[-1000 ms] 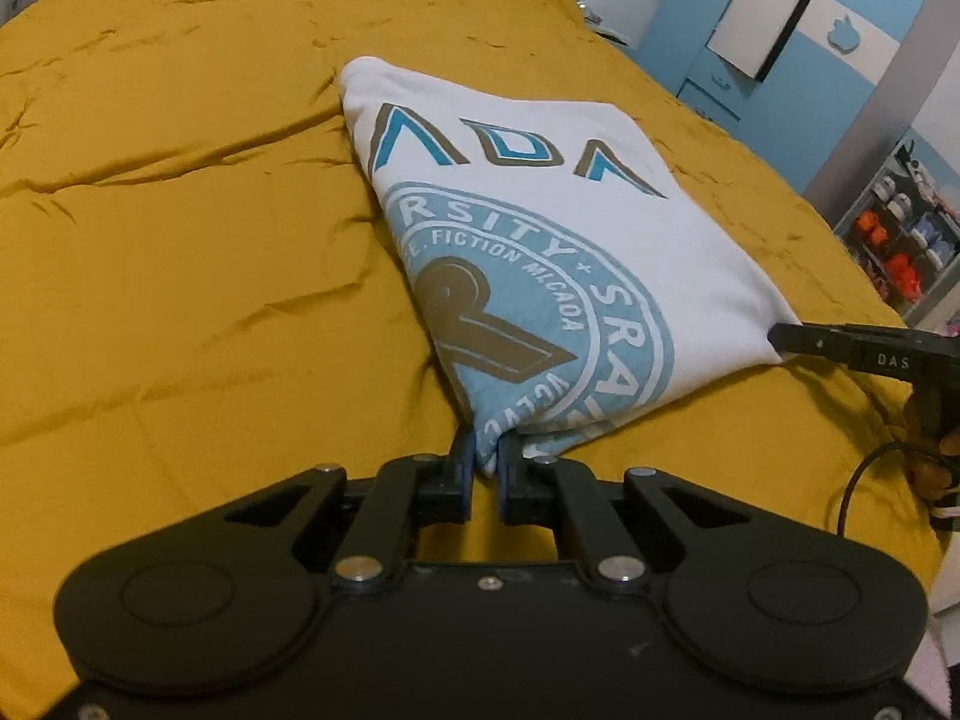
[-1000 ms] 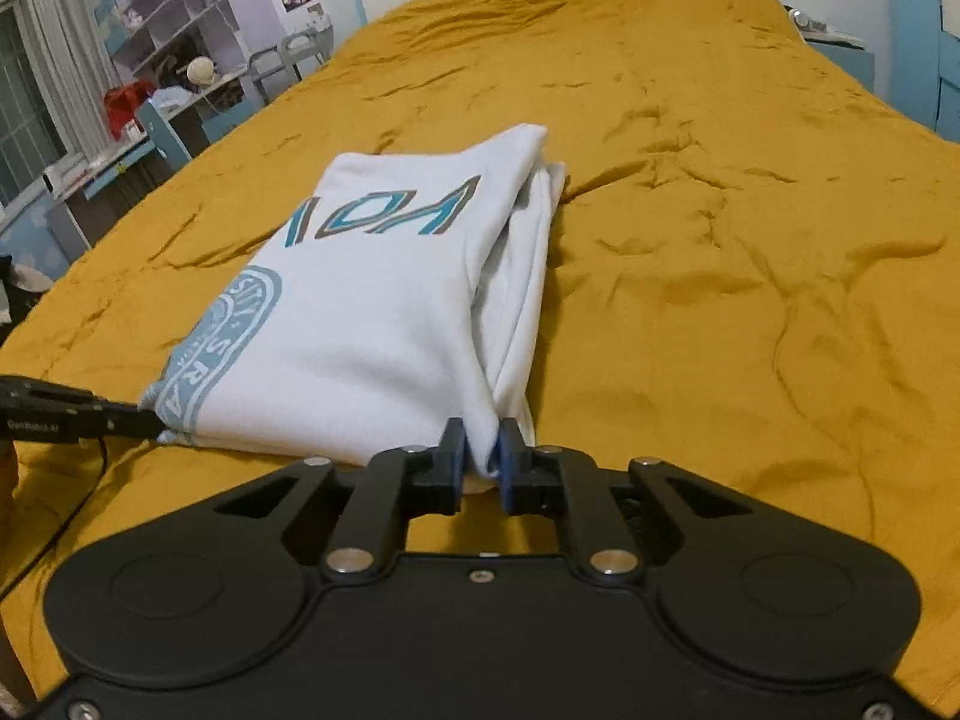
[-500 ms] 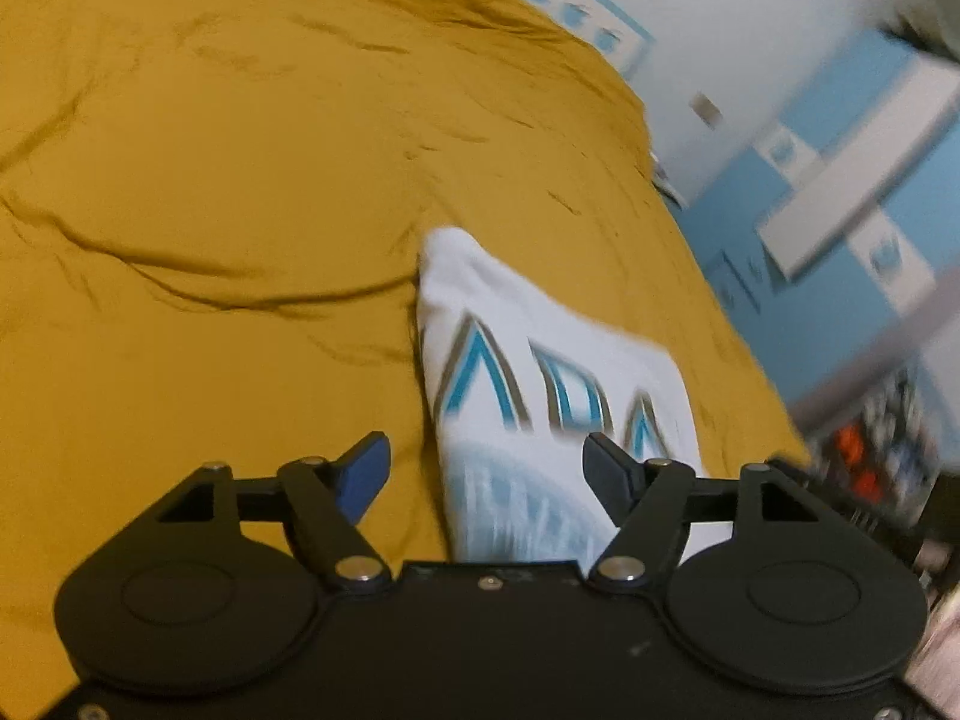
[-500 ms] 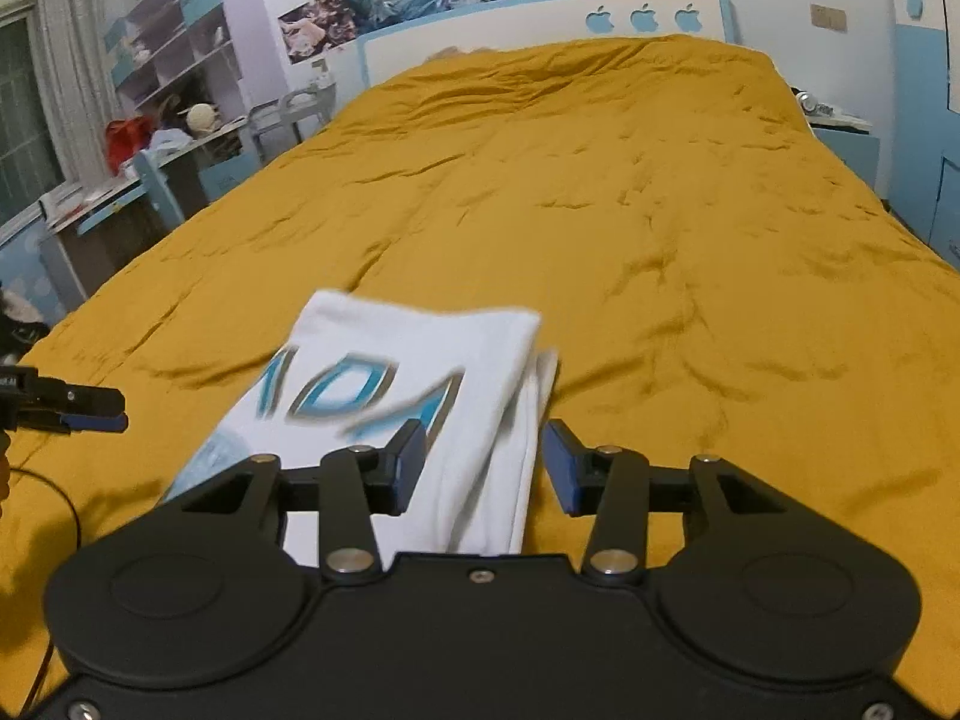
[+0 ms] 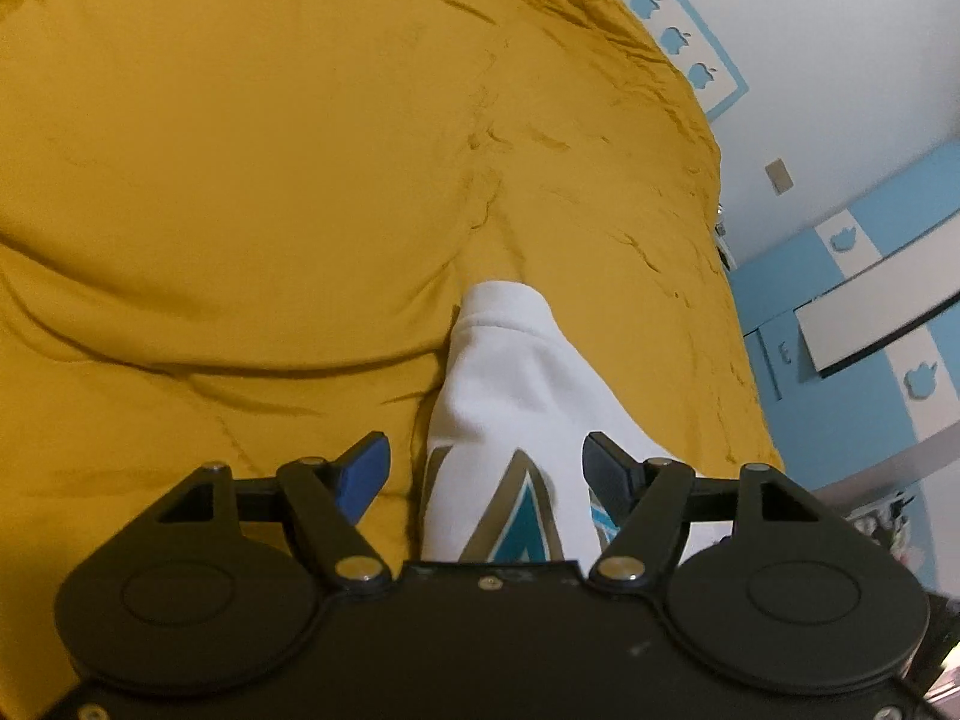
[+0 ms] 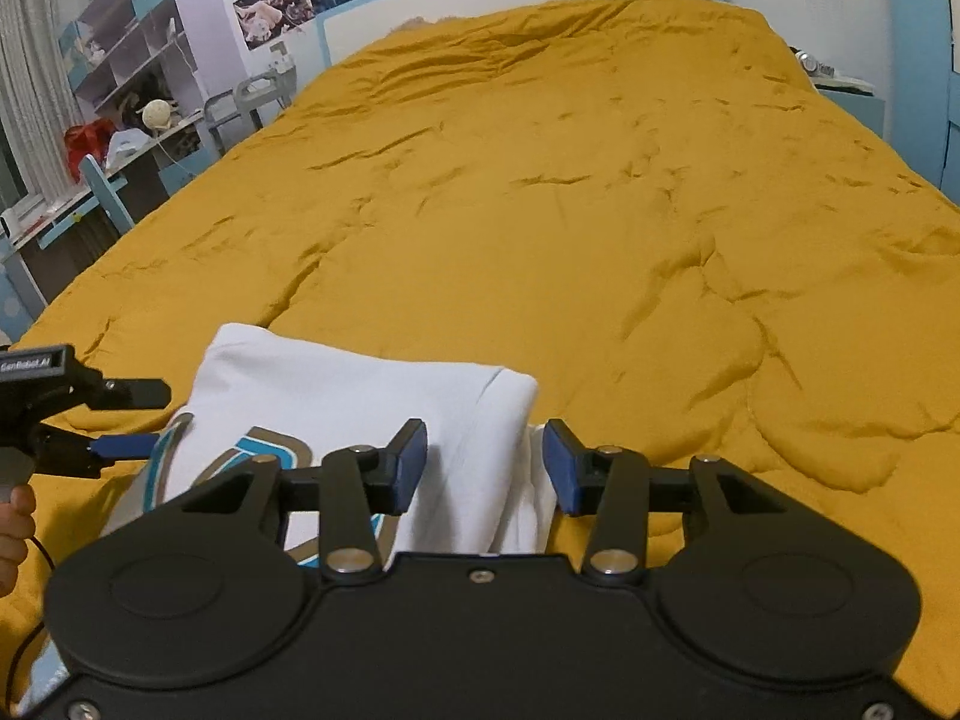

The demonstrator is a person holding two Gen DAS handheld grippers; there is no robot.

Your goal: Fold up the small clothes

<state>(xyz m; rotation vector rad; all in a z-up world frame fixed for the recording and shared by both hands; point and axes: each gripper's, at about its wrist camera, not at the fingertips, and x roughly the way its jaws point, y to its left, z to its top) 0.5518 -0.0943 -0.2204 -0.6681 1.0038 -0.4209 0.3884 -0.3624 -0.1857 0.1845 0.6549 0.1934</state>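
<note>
On the yellow bedspread (image 6: 600, 210) lay the folded white shirt (image 6: 360, 396). Left gripper (image 5: 486, 468) and right gripper (image 6: 485, 465) hung above the shirt, jaws spread, pinching nothing.

Folded white T-shirt (image 6: 360, 396): soft matt knit cloth with smooth printed lettering. Mustard bedspread (image 6: 600, 210): creased matt fabric. Right hand-held gripper (image 6: 485, 467): matt black plastic, blue pads, bright metal screws.

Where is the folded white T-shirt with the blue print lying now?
The folded white T-shirt lies on the mustard-yellow bedspread at the bed's near edge, low in both wrist views, just ahead of both open grippers.
</note>
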